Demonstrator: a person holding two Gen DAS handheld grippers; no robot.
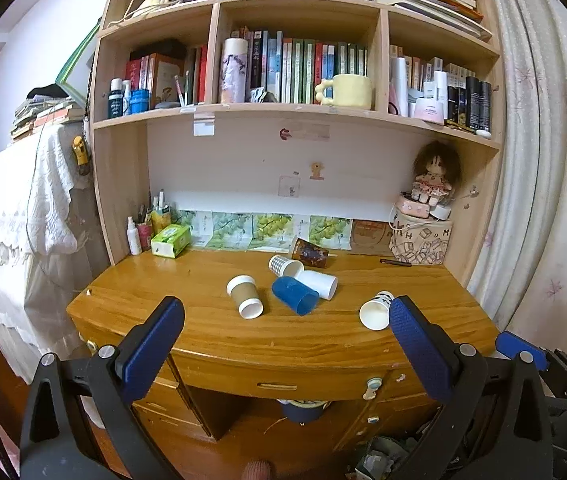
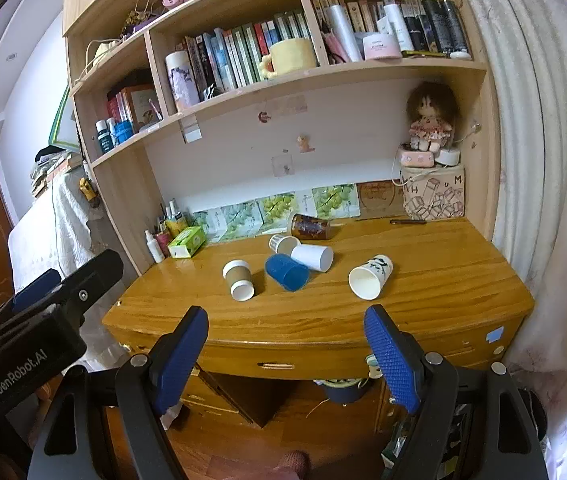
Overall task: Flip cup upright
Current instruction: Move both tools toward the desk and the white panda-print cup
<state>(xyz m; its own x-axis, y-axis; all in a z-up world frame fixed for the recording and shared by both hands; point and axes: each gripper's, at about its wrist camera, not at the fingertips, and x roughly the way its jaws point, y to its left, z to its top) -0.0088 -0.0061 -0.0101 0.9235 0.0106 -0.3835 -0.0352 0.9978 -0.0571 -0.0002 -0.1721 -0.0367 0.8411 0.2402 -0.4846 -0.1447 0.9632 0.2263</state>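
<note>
"GenRobot.AI" in white on the black body of the left hand-held gripper (image 2: 23, 364), loose letters "H", "U", "M" on the patterned bag (image 2: 435, 196) at the counter's back corner

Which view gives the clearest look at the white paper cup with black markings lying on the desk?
The right wrist view: the white paper cup with black markings lies unobstructed, mouth and printed side both visible. In the left wrist view, the left tool's finger covers part of that cup, hiding most of its side.
</note>
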